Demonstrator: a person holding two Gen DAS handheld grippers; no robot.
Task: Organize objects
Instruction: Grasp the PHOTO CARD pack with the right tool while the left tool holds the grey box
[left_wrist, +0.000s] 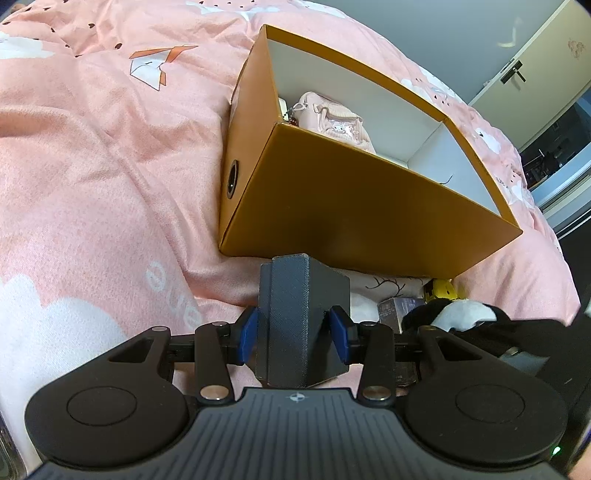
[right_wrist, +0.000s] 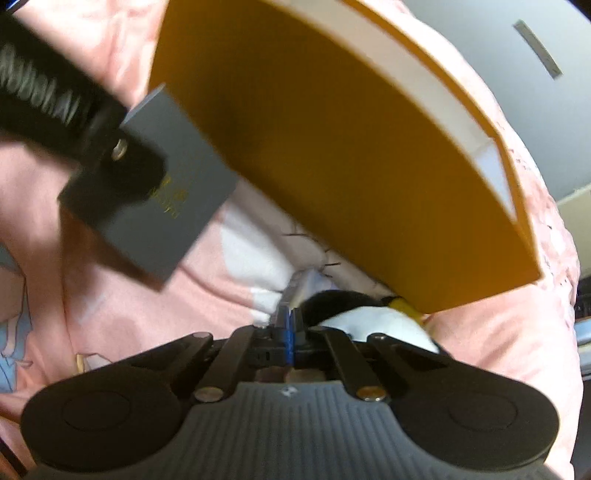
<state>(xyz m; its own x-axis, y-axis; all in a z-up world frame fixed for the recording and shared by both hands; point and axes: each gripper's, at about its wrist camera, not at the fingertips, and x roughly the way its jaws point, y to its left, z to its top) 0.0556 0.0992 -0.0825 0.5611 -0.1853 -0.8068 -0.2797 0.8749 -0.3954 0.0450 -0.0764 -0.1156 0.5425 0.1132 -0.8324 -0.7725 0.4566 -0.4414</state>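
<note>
left gripper (left_wrist: 295, 334) grips grey box (left_wrist: 301, 317) upright, apparently tilted slightly.

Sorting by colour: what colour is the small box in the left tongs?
Dark grey box, clearest in the left wrist view.

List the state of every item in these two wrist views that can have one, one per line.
Left gripper: shut on the dark grey textured box.
Dark grey textured box: held clear of the bedding, outside the orange box.
Right gripper: shut, nothing between its blue pads.
Orange cardboard box: open, no lid, resting on the pink bedspread.
Pink pouch: lying inside the orange box.
Black-and-white plush toy: lying on the bed beside the orange box.
</note>
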